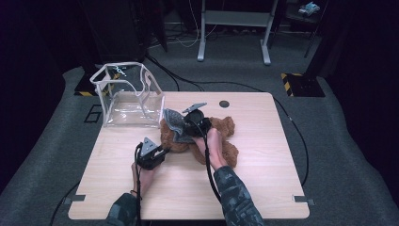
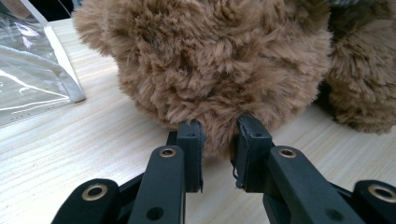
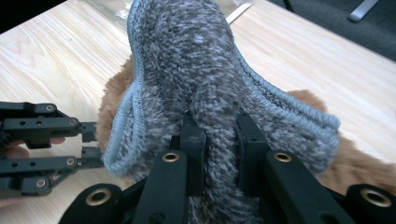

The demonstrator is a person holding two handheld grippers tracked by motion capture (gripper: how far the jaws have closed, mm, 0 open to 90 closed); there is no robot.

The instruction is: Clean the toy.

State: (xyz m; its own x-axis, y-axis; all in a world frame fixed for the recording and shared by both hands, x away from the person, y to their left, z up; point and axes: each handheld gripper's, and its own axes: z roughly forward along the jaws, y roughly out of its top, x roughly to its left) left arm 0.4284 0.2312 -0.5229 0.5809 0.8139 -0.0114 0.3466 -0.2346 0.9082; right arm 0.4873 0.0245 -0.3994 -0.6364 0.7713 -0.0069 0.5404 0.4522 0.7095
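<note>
High view, right hand-held gripper [image 1: 190, 123] pinching grey cloth [image 1: 173, 123] (over teddy [image 1: 221, 136]).

No readable text, label, brand, number or sign anywhere.

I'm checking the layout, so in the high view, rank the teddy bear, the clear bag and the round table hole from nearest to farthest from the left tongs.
1. Teddy bear, pinched by the left tongs, just to their right.
2. Clear bag, at the table's far left corner.
3. Round table hole, at the far edge, beyond the bear.
</note>
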